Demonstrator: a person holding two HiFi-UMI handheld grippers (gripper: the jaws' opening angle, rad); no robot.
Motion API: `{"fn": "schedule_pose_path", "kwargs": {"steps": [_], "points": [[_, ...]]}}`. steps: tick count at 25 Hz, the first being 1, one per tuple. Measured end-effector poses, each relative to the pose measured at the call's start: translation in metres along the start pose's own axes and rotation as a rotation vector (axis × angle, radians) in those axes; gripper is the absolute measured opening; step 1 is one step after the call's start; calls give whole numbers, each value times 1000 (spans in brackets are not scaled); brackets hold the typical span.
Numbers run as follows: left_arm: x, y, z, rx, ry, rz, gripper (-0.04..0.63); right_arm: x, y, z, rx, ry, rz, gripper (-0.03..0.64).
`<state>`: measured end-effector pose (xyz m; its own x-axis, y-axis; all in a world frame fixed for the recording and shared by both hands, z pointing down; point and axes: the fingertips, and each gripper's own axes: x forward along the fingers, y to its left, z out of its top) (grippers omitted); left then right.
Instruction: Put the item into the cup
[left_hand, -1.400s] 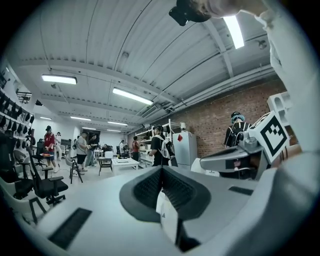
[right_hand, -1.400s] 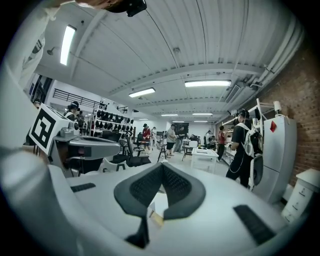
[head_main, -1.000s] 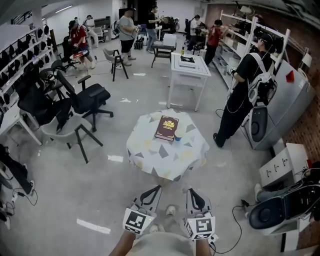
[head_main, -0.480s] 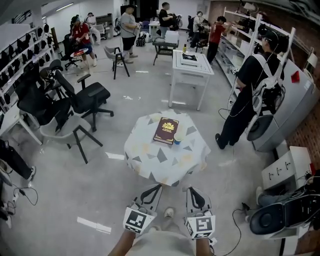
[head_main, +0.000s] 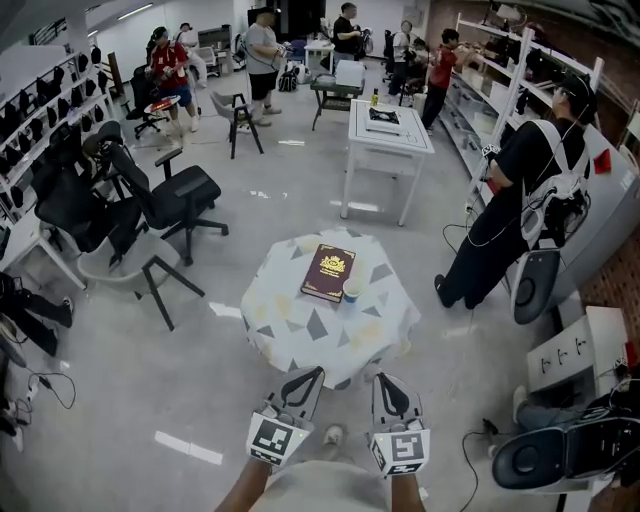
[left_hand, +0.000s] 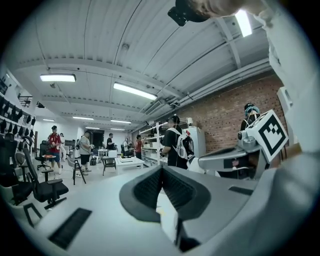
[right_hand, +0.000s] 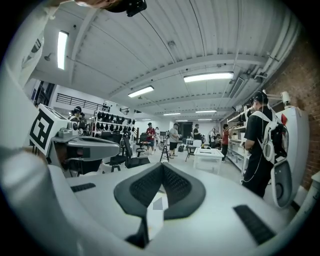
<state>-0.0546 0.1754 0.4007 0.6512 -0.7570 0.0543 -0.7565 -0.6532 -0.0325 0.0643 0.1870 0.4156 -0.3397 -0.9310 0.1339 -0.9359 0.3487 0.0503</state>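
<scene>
Nothing is done yet: my left claw and right claw are pinched together, empty, well short of the counter, where the cup stands just beside the book. I cannot pick out the item.

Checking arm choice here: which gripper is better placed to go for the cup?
Right, but only slightly. The cup stands at the book's right edge, nearer the right gripper's line. The left gripper is level with it; both are shut, empty and short of the table.

a dark red book lies on the patterned tablecloth.
</scene>
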Motion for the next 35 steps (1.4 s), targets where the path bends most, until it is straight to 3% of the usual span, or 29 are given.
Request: {"fn": "schedule_pose_path", "kwargs": {"steps": [18,35], "points": [[83,16,7,15,42,106,12,66,-73,6,36,-26,94,6],[127,40,11,35,45,130,12,112,-101,12,46,-48,117,6]]}}
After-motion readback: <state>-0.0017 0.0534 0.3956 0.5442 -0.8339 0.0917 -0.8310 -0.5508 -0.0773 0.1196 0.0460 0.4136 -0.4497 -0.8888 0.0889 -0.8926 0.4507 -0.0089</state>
